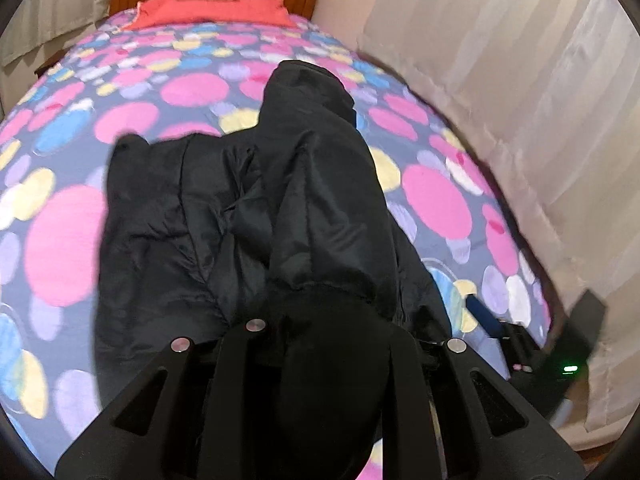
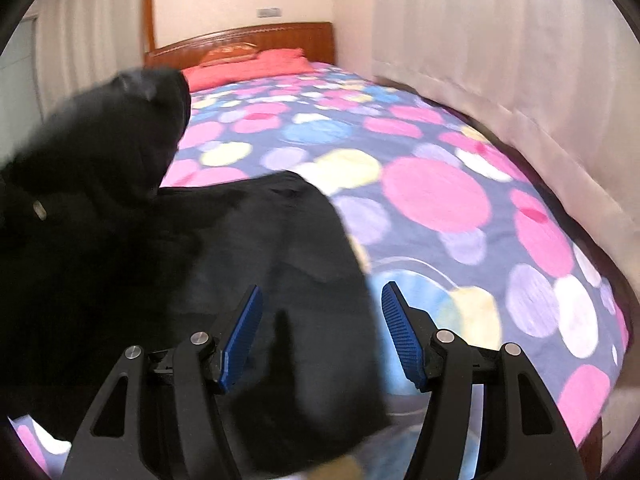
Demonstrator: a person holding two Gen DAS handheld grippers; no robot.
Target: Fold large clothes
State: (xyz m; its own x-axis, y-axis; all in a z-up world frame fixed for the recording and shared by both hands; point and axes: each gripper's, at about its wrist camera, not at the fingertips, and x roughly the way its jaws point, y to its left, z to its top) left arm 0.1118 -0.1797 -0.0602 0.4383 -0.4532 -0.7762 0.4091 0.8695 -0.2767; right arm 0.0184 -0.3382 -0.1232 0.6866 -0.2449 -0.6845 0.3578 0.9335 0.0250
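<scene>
A large black jacket (image 1: 224, 216) lies on the bed with a long part of it (image 1: 320, 168) pulled up toward the camera. My left gripper (image 1: 320, 320) is shut on this black fabric, which drapes over and hides its fingertips. In the right wrist view the jacket (image 2: 280, 240) spreads under my right gripper (image 2: 322, 336). That gripper's blue pads (image 2: 240, 340) stand well apart, with fabric below the gap and nothing pressed between them. A raised black bundle (image 2: 120, 140) fills the left of that view. The right gripper's blue pad (image 1: 482, 314) shows at the lower right of the left wrist view.
The bed is covered by a quilt (image 2: 440, 200) with pink, blue and yellow circles. A red pillow (image 1: 212, 10) lies by the wooden headboard (image 2: 248, 42). Pale curtains (image 1: 500, 100) hang close along the bed's right edge.
</scene>
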